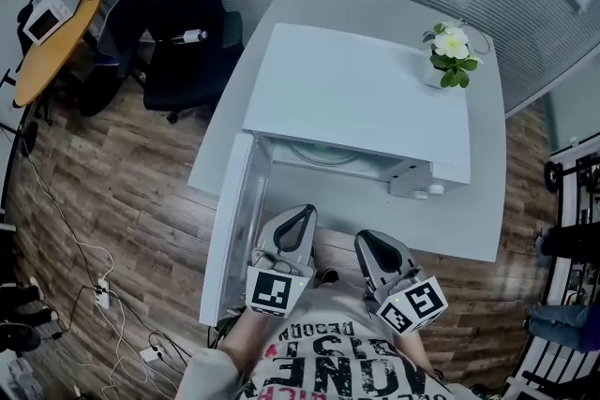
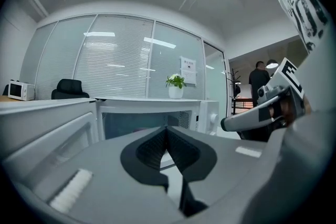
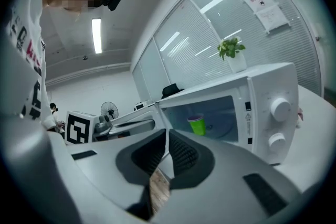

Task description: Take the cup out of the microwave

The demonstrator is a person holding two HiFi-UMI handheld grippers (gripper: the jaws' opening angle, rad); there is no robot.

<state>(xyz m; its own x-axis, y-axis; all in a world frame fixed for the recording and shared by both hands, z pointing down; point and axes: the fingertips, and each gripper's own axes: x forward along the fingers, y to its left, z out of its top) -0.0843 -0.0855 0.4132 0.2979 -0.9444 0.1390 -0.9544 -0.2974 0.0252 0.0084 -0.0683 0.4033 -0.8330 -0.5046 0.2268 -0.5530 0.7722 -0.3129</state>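
A white microwave point(image 1: 361, 98) stands on a pale table point(image 1: 487, 201), and its door point(image 1: 234, 220) swings open toward the left. In the right gripper view a green cup point(image 3: 197, 125) stands upright inside the lit cavity, left of the two knobs point(image 3: 280, 108). Both grippers hang in front of the opening, close to the person's body. My left gripper point(image 1: 298, 214) is shut with nothing in it, and its jaws point(image 2: 167, 136) point at the cavity. My right gripper point(image 1: 368, 241) is also shut and empty, its tips point(image 3: 167, 140) well short of the cup.
A potted plant point(image 1: 452, 51) sits on the microwave's far right corner. A black office chair point(image 1: 183, 5) stands at the back left beside a round wooden table point(image 1: 52, 42). Cables point(image 1: 103, 295) lie on the wooden floor at left. A person point(image 2: 258, 81) stands in the distance.
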